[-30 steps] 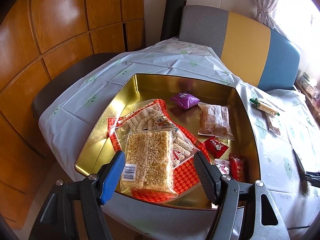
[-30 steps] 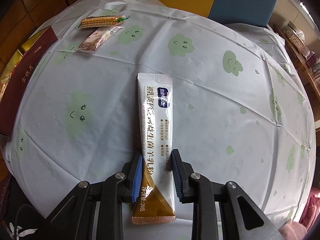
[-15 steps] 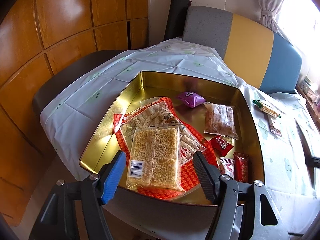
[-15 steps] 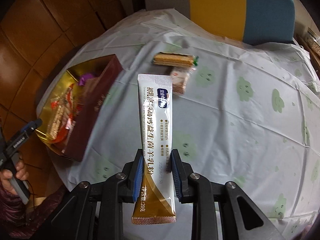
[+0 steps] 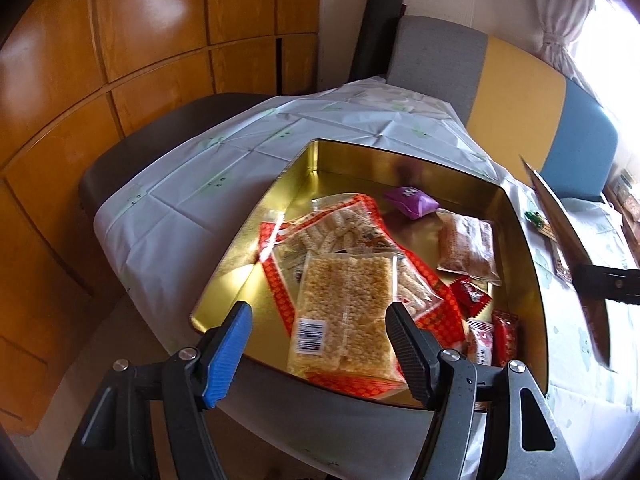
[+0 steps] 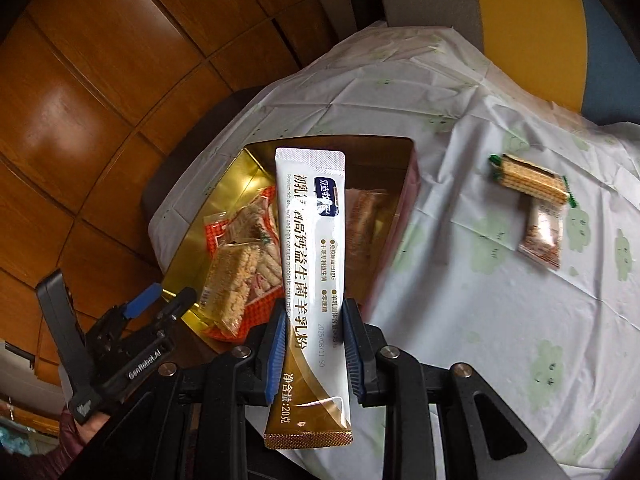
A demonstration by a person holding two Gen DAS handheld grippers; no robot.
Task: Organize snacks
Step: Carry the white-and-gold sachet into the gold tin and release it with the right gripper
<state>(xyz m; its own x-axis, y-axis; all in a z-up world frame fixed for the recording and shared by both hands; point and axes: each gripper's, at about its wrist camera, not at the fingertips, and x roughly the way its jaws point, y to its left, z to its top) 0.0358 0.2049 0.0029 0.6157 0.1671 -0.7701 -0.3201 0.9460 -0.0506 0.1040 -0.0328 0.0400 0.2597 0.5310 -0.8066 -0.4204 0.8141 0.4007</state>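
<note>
Right gripper [image 6: 314, 344] pinches the sachet [image 6: 310, 264] low above the tin [image 5: 524, 256]; it could swing, missing. Left gripper [image 5: 316, 344] gapes empty.

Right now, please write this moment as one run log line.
right gripper: shut on white sachet, above table | left gripper: open, nothing held | gold tin: holds snacks

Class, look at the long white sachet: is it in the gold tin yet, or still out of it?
Out. The white sachet is clamped in the right claw, held in the air above the gold tin.
</note>
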